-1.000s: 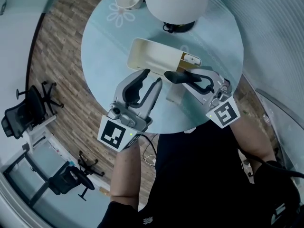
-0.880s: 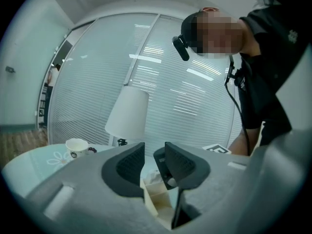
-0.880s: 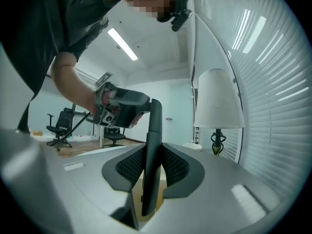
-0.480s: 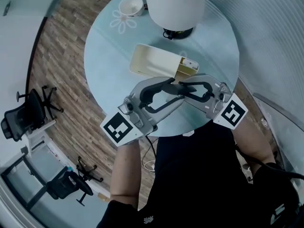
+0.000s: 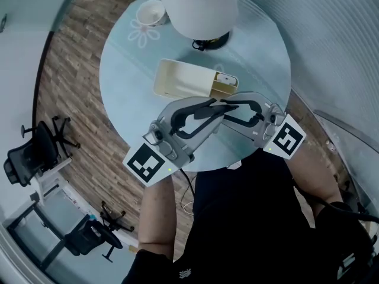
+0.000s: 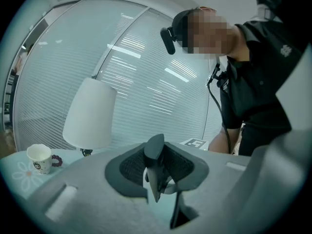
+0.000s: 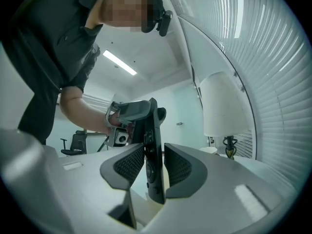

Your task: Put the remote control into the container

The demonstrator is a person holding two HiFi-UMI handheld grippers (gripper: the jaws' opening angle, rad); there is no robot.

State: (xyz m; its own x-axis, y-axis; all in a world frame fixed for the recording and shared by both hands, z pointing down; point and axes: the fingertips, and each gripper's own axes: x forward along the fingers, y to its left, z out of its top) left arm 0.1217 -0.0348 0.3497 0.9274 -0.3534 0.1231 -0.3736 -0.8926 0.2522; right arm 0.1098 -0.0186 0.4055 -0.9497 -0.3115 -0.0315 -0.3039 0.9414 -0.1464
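Left gripper swung in, jaws closing on remote control | right gripper jaws opening

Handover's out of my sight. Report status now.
Left gripper fingers just closed on remote end. Right gripper fingers just opening, remote between them. Remote aloft, not yet in container. Container open, white item at one end.

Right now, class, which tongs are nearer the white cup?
Left. The left tongs, just closing round the remote control, extend from the cup's side of the table; the right tongs, just opening with it between them, extend from the opposite side.
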